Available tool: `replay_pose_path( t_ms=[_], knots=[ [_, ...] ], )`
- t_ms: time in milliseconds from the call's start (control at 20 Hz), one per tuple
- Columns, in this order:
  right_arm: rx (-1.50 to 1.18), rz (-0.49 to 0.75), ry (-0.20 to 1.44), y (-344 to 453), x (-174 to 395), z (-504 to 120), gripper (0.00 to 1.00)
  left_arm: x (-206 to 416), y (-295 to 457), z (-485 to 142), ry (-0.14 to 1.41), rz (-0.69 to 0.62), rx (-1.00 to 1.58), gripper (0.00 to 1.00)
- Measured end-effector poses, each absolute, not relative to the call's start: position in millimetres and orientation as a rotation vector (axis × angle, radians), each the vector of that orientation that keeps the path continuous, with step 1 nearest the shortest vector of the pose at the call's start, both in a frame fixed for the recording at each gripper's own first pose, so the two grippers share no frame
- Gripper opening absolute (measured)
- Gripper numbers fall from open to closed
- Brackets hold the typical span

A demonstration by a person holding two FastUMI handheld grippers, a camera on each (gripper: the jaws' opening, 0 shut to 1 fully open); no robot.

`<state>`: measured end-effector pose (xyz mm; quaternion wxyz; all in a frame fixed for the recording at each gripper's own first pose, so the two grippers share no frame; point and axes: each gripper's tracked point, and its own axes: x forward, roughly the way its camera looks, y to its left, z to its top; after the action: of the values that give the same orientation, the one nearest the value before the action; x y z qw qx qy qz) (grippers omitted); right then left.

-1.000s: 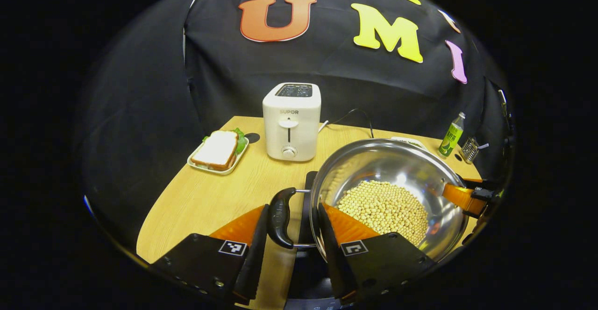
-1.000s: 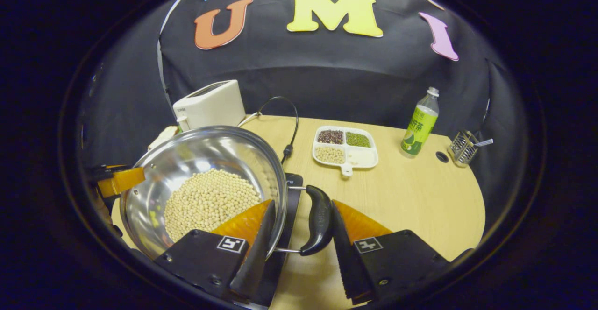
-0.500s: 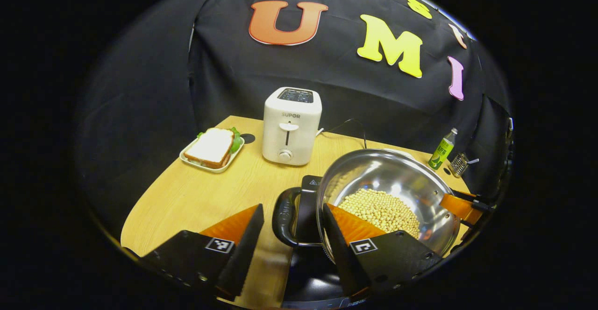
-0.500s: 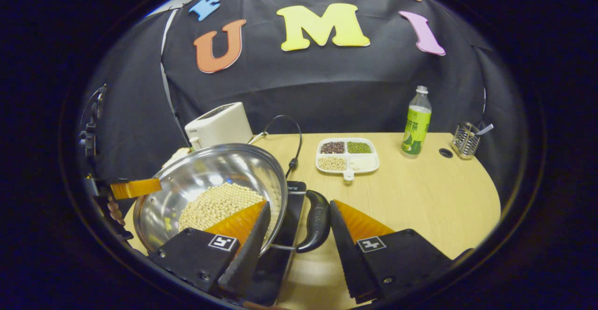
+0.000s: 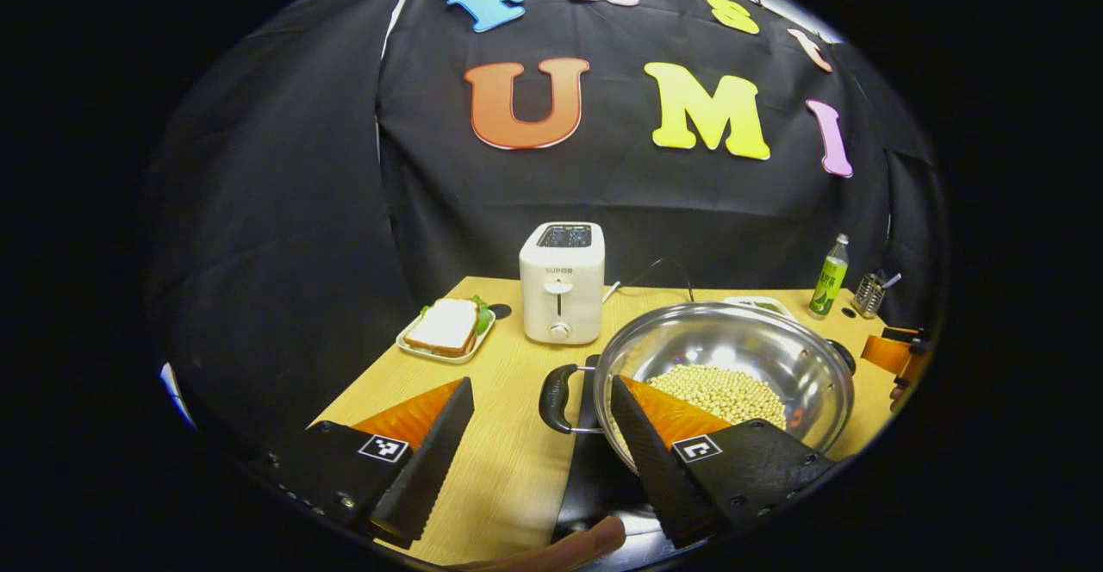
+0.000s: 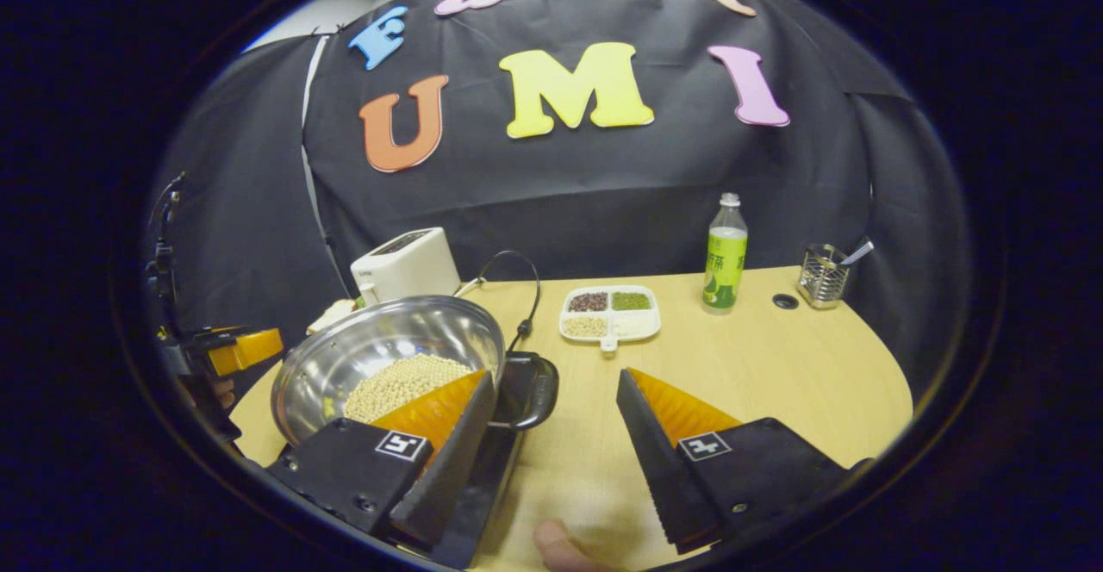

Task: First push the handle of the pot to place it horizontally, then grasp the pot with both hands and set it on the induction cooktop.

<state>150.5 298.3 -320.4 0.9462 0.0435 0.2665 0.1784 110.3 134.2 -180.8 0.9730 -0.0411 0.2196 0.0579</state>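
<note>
The steel pot [image 5: 732,339] holds pale soybeans [image 5: 724,387] and rests on the black induction cooktop [image 5: 595,477]. Its black side handles [image 5: 554,398] lie level. My left gripper [image 5: 541,382] is open, raised and drawn back, with the near handle past its tips and untouched. In the right gripper view the pot [image 6: 388,344] sits at the left on the cooktop [image 6: 482,477], with its other handle [image 6: 530,391] beside it. My right gripper [image 6: 557,374] is open with nothing held. Each view shows the other gripper far off, the right gripper [image 5: 888,352] and the left gripper [image 6: 246,348].
At the back of the wooden table [image 6: 775,365] stand a white toaster [image 5: 562,283] and a sandwich plate [image 5: 446,331]. A divided dish of beans [image 6: 610,313], a green bottle [image 6: 724,253] and a wire utensil holder [image 6: 820,277] stand to the right. A black cable [image 6: 526,296] runs behind the pot.
Both grippers have opened wider, let go of the pot's handles, and moved back and up. The pot stays on the cooktop.
</note>
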Motion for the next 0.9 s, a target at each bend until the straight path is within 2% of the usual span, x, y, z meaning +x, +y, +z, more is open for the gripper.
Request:
replay_pose_path(
  t_ms=[400,500,600,900],
  knots=[
    [0.095,0.335,0.398,246,113,-287,0.94,54,91,-121,0.285,0.099,-0.129,0.95],
    [0.099,0.318,0.355,229,103,-273,0.94,39,82,-101,0.244,0.099,-0.104,0.95],
    [0.102,0.310,0.306,212,94,-256,0.98,29,66,-86,0.207,0.090,-0.103,0.95],
    [0.098,0.273,0.187,159,71,-209,0.98,6,21,-42,0.137,0.054,-0.107,0.95]
  ],
)
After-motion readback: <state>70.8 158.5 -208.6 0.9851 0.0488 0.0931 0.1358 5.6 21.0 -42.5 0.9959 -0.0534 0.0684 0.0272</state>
